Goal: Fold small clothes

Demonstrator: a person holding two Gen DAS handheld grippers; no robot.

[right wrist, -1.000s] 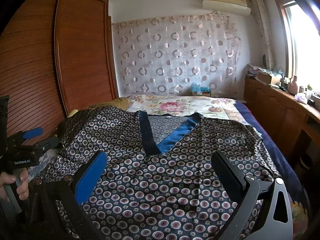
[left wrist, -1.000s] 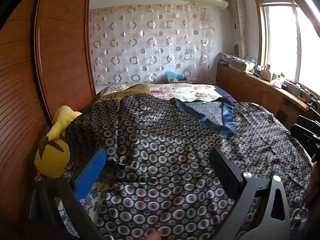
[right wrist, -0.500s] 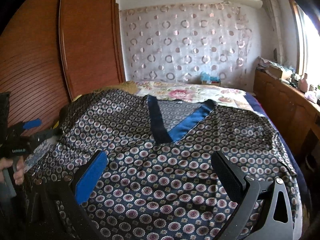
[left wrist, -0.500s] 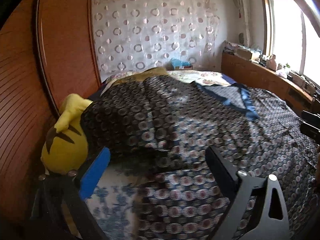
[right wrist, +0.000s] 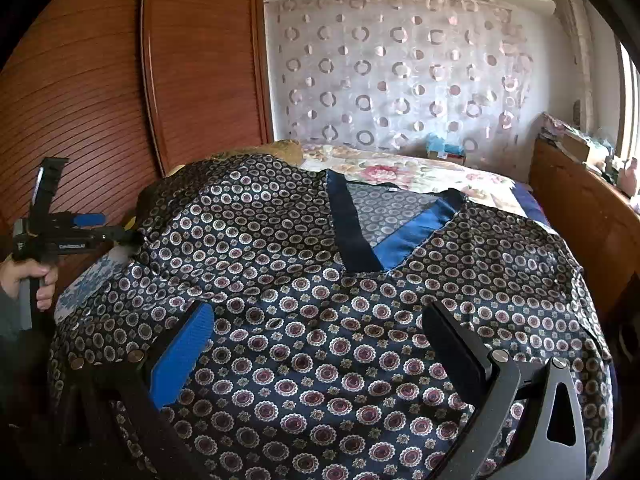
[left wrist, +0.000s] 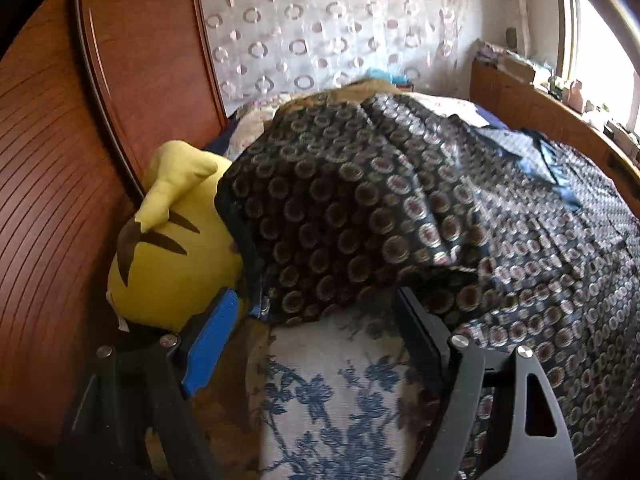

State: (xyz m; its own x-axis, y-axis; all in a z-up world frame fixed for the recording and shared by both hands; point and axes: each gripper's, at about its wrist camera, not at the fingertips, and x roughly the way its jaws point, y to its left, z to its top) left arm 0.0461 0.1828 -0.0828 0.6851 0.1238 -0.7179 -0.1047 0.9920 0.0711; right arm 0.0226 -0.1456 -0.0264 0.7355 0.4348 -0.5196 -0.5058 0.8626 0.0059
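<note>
A dark navy garment (right wrist: 260, 248) printed with small rings, with a blue V-neck trim (right wrist: 408, 236), lies spread over the bed. Its left sleeve (left wrist: 340, 220) is draped over a yellow plush toy (left wrist: 172, 240). My left gripper (left wrist: 316, 314) sits just below the sleeve's hem, and its jaws are closing. The hem's edge lies between the fingertips, and neither pad presses on it. The right wrist view shows this left gripper (right wrist: 120, 227) at the sleeve's end, held by a hand (right wrist: 28, 276). My right gripper (right wrist: 320, 320) hovers open above the garment's lower front, holding nothing.
A white cloth with blue flowers (left wrist: 328, 392) lies under the sleeve. A wooden wardrobe (left wrist: 60, 160) stands close on the left. A floral sheet (right wrist: 420, 172) covers the far bed. A wooden cabinet (right wrist: 580, 216) with clutter runs along the right, under the window.
My left gripper has moved left and down from above the garment's body to the sleeve hem beside the plush toy, and its jaws have narrowed. The right gripper has barely shifted.
</note>
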